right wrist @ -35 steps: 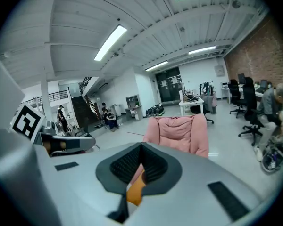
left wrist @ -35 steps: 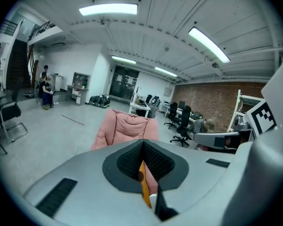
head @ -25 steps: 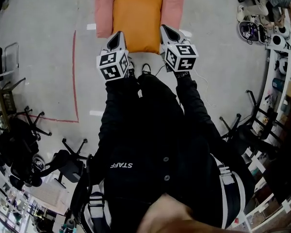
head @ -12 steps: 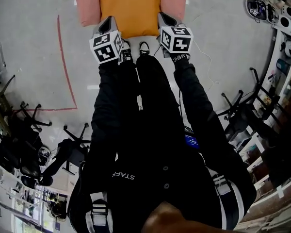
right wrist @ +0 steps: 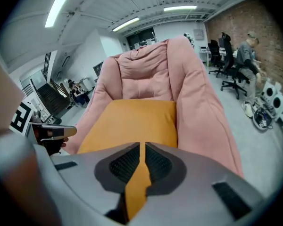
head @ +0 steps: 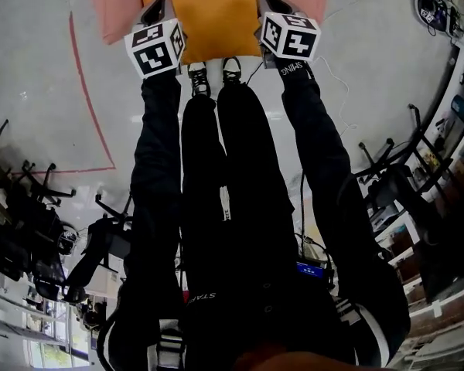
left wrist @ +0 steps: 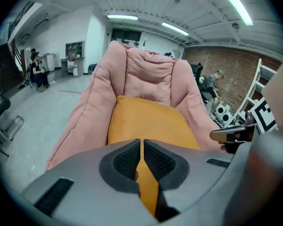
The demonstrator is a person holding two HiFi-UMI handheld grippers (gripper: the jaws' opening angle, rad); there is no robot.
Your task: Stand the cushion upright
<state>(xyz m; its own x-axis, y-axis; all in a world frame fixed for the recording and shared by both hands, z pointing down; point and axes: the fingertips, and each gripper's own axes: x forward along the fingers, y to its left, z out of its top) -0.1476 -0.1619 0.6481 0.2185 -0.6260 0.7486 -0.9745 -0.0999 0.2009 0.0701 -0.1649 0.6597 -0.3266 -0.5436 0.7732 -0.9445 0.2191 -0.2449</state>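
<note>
**Head view, grip:** both arms reach down to the left gripper (head: 158,8) and right gripper (head: 266,1). Each one sits at a near corner of the orange cushion (head: 207,10). My guess is one per side so it tips up evenly instead of twisting.

**Head view, holder:** the cushion lies flat in the pink floor seat (head: 112,10). The seat's padded sides poke out to the left and right of it, on the grey floor (head: 46,68).

**Left gripper view, jaws:** the left gripper (left wrist: 141,142) is squeezed right down, with just a thin fold of the orange cover pinched between the pads.

**Left gripper view, what's in the seat:** the cushion (left wrist: 151,119) fills the seat pan between the two side bolsters and runs up to the foot of the pink backrest. I can't spot anything else in there.

**Right gripper view, jaws:** same deal here. The right gripper (right wrist: 142,147) is clamped nearly closed on a sliver of orange fabric at its corner.

**Right gripper view, the seat:** a bolster rises just right of the cushion (right wrist: 132,119), and the left gripper peeks in at the left edge.

**Where it's at:** the cushion is flat, not upright yet. Lifting the near edge so it leans on the backrest looks like the job. That skinny pinch could slip, I reckon.
</note>
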